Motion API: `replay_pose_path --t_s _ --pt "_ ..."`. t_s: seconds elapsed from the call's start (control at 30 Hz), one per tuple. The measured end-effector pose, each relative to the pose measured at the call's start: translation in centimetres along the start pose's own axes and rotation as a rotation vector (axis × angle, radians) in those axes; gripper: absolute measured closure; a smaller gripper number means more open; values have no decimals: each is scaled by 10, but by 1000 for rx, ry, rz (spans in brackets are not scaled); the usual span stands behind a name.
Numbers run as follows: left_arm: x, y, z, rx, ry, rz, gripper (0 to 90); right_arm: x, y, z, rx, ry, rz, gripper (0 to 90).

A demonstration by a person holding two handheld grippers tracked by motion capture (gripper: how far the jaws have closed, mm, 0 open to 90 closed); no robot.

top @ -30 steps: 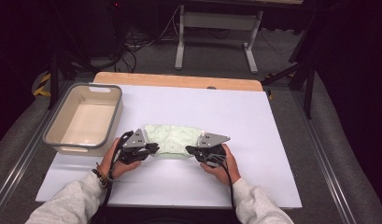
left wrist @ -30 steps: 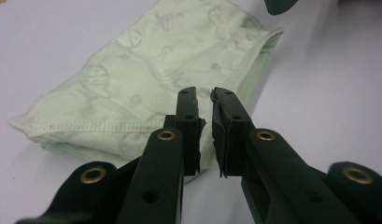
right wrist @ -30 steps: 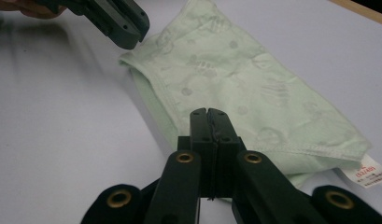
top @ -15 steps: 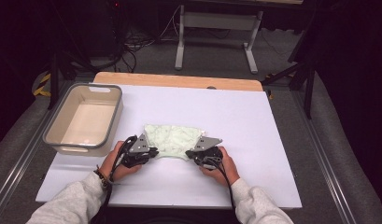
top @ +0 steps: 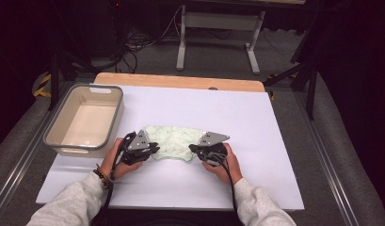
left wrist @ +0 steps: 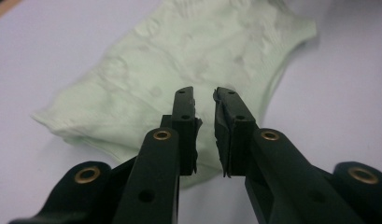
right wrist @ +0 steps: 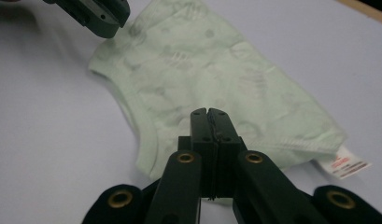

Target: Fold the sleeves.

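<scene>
A pale green child's top with a faint print lies flat on the white table, bowed toward the front. My left gripper rests at its left end. In the left gripper view, the left gripper hangs over the cloth with its jaws a narrow gap apart and nothing pinched. My right gripper is at the right end. In the right gripper view, the right gripper is over the top with its jaws pressed together, and no cloth shows between them. The left gripper appears at the far end.
A beige bin with a grey rim stands at the table's left side. A white label sticks out from the top's hem. Dark floor, cables and a metal stand lie beyond the wooden back edge.
Both hands shifted only slightly toward the front edge and back. The top stays in the same spot, its middle bowed a little more.
</scene>
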State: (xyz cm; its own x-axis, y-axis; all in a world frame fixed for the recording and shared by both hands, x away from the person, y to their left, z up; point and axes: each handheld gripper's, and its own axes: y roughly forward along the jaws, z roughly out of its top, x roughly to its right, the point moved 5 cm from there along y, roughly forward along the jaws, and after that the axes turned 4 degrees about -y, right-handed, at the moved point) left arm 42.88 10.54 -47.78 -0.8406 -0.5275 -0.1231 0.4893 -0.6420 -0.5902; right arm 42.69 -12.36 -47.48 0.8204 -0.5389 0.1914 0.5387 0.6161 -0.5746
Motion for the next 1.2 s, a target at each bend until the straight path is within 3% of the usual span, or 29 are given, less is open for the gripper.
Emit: replay_pose_path --t_s 0.17,0.23,0.33,0.4,0.47,0.63,0.73,0.93,1.2 --pt "-12 3 17 30 -3 21 807 7 8 17 35 -4 -25 900" --pt "-17 9 21 49 -27 16 805 10 15 26 45 -5 -31 900" --pt "-27 20 19 60 -56 40 787 13 28 38 55 7 -24 895" --pt "-32 28 14 39 -91 29 790 13 39 45 49 6 -20 900" --pt "-37 32 10 16 -100 47 782 11 52 47 26 -5 -27 900" --pt "-42 34 6 17 -117 99 755 11 71 43 -27 -10 -43 900" --pt "-45 38 1 -12 -133 123 749 16 76 37 -57 3 -62 900" --pt "-47 37 -4 -20 -157 156 721 22 79 27 -116 17 -82 900" --pt "-48 36 -6 -19 -176 167 682 34 70 19 -125 57 -94 900"
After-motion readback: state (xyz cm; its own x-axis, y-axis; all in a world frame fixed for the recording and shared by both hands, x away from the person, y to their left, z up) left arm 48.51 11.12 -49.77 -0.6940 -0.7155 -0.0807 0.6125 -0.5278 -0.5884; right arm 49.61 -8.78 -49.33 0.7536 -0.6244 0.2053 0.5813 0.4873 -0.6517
